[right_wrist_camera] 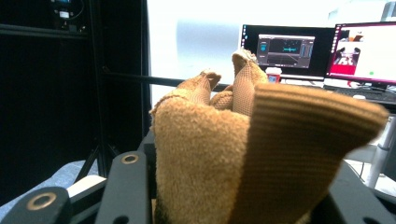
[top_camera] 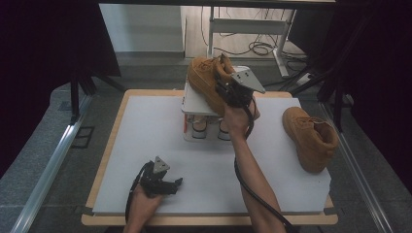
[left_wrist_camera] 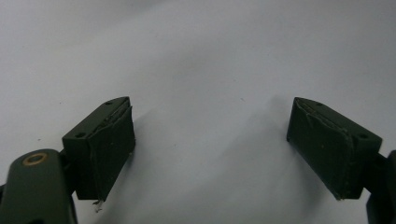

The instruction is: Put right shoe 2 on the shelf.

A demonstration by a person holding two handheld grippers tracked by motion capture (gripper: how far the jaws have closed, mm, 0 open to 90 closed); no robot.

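**Boot gripped by its collar over the rack**

Your right gripper (top_camera: 227, 83) has the boot (top_camera: 208, 80) by the heel side of its collar. In the right gripper view, the tan suede and the ribbed collar band of the boot (right_wrist_camera: 261, 154) bulge up between the two black jaws, which press on it from both sides, so you are clamped on the boot. The tongue and the far side of the collar stand up behind the band.

From the high view, the boot sits at the far edge of the table, on or just above the top of the white rack (top_camera: 197, 104); you cannot tell from here whether its sole touches the rack. Its toe points left and away from you, and your right hand (top_camera: 238, 116) comes in from the near side. Under the rack's top shelf, pale round things stand in a row, too small to make out.

The second boot (top_camera: 311, 137) lies on the white mat (top_camera: 160, 145) to your right, well apart from the rack, its toe toward you and its opening toward the far edge.

Your left gripper (top_camera: 163, 183) rests low over the near part of the mat, well apart from both boots. In the left gripper view its jaws stand wide apart with nothing between them, just bare mat (left_wrist_camera: 205, 56) beneath.

Past the boot, the right gripper view shows two lit monitors (right_wrist_camera: 287, 49) on a desk.
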